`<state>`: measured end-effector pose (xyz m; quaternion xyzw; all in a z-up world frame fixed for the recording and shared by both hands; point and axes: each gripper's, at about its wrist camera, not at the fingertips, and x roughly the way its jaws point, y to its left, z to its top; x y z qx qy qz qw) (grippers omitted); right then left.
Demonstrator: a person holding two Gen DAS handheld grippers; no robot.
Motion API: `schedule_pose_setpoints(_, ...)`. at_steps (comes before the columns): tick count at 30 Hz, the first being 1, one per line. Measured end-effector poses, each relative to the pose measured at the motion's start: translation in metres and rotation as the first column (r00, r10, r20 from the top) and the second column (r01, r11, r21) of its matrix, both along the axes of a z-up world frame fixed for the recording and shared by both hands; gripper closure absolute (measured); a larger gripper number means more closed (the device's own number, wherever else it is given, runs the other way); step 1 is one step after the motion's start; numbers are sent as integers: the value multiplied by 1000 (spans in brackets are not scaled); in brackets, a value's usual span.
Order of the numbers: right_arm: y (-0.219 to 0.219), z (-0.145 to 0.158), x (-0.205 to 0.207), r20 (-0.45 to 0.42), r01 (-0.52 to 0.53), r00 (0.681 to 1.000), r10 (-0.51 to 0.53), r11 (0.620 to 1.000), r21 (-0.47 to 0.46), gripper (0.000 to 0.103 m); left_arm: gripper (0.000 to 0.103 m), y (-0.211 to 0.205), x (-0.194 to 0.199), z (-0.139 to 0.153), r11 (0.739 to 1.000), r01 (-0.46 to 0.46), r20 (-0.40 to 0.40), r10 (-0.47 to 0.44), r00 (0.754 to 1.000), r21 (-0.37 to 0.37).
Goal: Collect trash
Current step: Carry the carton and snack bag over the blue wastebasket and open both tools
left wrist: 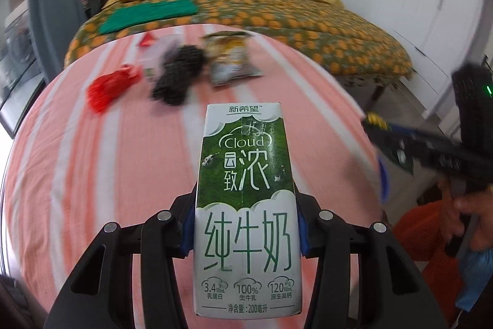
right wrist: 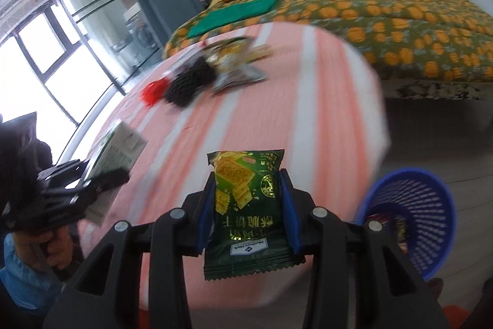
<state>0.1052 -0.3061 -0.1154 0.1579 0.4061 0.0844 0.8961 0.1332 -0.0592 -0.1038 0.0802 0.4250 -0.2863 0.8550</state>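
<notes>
Left wrist: green-and-white milk carton (left wrist: 246, 205) clamped in my left gripper (left wrist: 243, 224), above the pink striped tablecloth (left wrist: 92, 174).
Right wrist: my right gripper (right wrist: 248, 205) grips a green biscuit packet (right wrist: 246, 211); blue plastic basket (right wrist: 413, 221) sits beside the table.

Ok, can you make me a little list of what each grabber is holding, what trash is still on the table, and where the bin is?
left gripper: shut on the milk carton, green and white, held upright
right gripper: shut on the biscuit packet, dark green
still on table: red wrapper, black crumpled thing, silvery snack bag
bin: blue basket on the floor beside the table, some wrappers already inside
behind: bed with orange-patterned cover
</notes>
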Motion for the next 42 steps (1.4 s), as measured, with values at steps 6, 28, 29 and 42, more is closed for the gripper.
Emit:
schedule_pose_setpoints(6,-92,6,-12,-22,131,991,-134,985,-109,65,55,-68,-15,0,991,132,-49,-134,990,-31)
schedule_pose_setpoints(28,-269,-83,-44,-202,399,901,-385,917,31,65,54,-313,-39,-84,948,319,-178,-317,932,-14)
schedule_pose_setpoints(29,-272,-85,-43,-207,404,898,-388,914,39,65,54,-319,-38,-88,948,319,-181,-316,931,-12)
schedule_pose_setpoints(42,-302,-98,-32,-206,472,875,-438,866,166,24,19,-353,-4,-135,966,259,-206,-253,945,5)
